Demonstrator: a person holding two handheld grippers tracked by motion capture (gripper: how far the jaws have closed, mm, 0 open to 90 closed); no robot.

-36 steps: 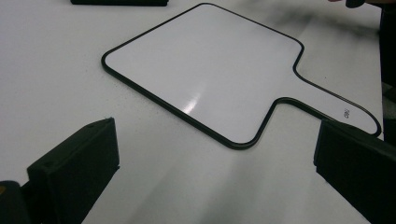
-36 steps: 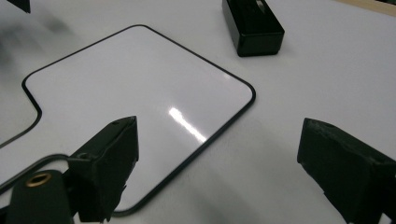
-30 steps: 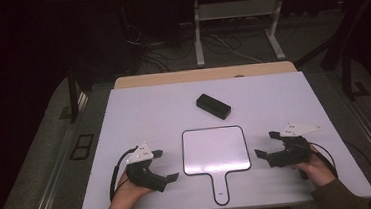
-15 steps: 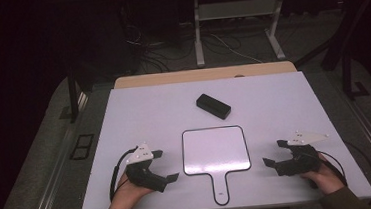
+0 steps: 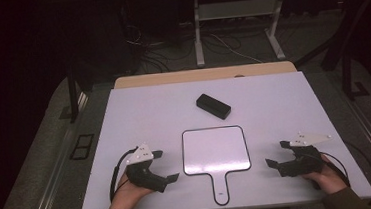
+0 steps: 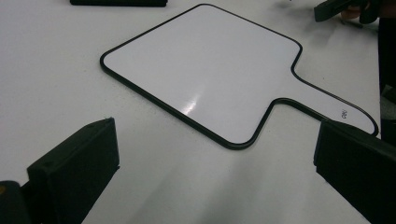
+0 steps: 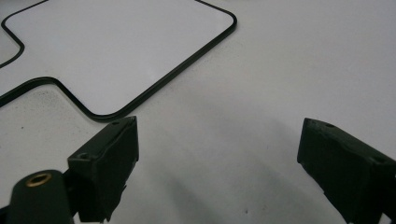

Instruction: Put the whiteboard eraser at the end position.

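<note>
A paddle-shaped whiteboard (image 5: pixel 216 149) with a black rim lies flat at the table's near middle, its handle (image 5: pixel 220 187) pointing at the near edge. A black rectangular box (image 5: pixel 213 106) lies beyond it. My left gripper (image 5: pixel 167 164) rests left of the board, open with nothing between its jaws. My right gripper (image 5: pixel 275 153) sits right of the board, also open on nothing. In the left gripper view the whiteboard (image 6: pixel 201 65) lies ahead of the left gripper (image 6: pixel 217 140), slightly to the right. In the right gripper view the whiteboard (image 7: pixel 116 46) lies ahead-left of the right gripper (image 7: pixel 219 140).
The white table (image 5: pixel 283 102) has bare surface on both sides of the board and at the back. Beyond its far edge stand a metal frame (image 5: pixel 237 25) and loose cables (image 5: pixel 159 51) on a dark floor. The other gripper (image 6: pixel 336 7) shows at the left gripper view's top right.
My right gripper has come back toward the near edge and sunk closer to the table, jaws unchanged. The left gripper, the board and the box have stayed put.
</note>
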